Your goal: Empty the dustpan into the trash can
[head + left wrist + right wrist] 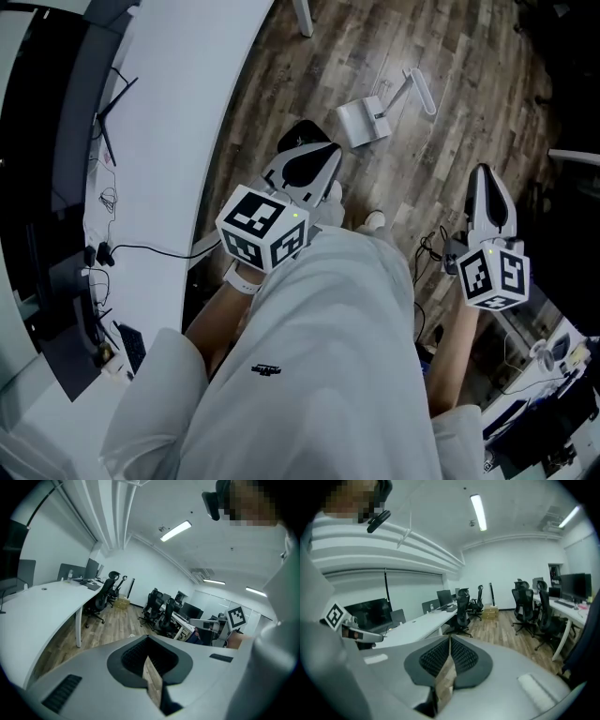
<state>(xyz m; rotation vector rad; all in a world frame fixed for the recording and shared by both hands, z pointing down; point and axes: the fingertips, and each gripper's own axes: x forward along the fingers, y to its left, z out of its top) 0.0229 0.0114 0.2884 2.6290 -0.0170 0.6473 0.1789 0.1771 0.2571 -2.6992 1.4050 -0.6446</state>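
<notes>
The left hand-held gripper (305, 155) and right hand-held gripper (487, 187) are both pressed together on nothing, held near the body, apparently idle. The dustpan (364, 122) lies untouched on the floor (469, 75) farther off, between them, so the emptying seems not under way; no trash can shows.

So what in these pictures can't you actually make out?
- Trash can: it shows in none of the three views, so where it stands is unknown.
- Dustpan: head view only, too small to tell whether any dirt lies in it.
- Floor close below the left tongs and right tongs: in both gripper views their own grey bodies cover it.
- Things on the desk: left gripper view, too small to name.
</notes>
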